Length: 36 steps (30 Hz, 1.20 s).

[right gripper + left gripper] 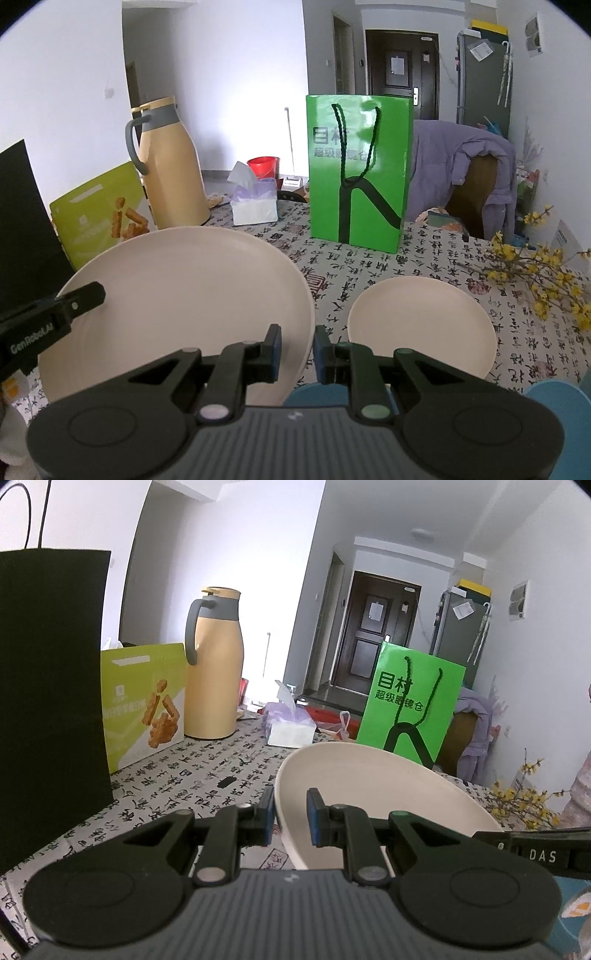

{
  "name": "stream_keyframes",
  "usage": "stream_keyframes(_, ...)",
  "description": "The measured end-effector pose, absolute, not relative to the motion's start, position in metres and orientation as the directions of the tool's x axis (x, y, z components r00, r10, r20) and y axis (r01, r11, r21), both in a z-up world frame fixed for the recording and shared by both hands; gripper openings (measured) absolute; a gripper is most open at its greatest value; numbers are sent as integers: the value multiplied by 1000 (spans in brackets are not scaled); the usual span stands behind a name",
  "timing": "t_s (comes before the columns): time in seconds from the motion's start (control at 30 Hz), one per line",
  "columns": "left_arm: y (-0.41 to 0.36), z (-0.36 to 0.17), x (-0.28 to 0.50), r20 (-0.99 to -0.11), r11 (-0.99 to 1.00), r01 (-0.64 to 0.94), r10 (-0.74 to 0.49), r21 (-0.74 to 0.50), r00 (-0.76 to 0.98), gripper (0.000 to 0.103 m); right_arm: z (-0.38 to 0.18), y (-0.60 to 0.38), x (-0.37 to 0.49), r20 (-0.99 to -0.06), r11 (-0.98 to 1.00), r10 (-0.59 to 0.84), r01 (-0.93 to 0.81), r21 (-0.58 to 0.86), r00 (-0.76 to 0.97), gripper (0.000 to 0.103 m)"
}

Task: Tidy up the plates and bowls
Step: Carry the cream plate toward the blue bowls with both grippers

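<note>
A large cream plate (177, 295) is held tilted above the table between both grippers. My left gripper (291, 818) is shut on its left rim; the plate (369, 779) fills the lower middle of the left wrist view. My right gripper (297, 356) is shut on the plate's right rim. The left gripper's finger (55, 310) shows at the plate's far side in the right wrist view. A smaller cream plate (421, 325) lies flat on the table to the right. Blue dishes (557, 406) show at the bottom edge, partly hidden.
On the calligraphy-print tablecloth (369, 266) stand a green paper bag (358, 170), a tan thermos jug (214, 664), a tissue box (255, 203), a yellow-green snack box (144, 701) and a black bag (48, 694). Yellow flower twigs (535, 273) lie at the right.
</note>
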<state>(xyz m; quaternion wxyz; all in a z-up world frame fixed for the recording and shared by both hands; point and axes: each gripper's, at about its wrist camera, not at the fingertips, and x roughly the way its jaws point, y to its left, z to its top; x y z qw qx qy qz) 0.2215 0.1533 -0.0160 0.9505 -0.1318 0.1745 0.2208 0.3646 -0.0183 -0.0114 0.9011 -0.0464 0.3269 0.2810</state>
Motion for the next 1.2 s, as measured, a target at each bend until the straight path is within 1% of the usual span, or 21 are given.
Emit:
stream_keyframes(0.57,137,-10,200,-374,877,-454,373,-157,849,18,-4,-34,341,-605,845,472,-525,103,641,18)
stream_keyframes(1.2,120,-2,174,-360,884,-444,370,-149,857,18,10,-51,307,-574,854,468,-512,98,672,18)
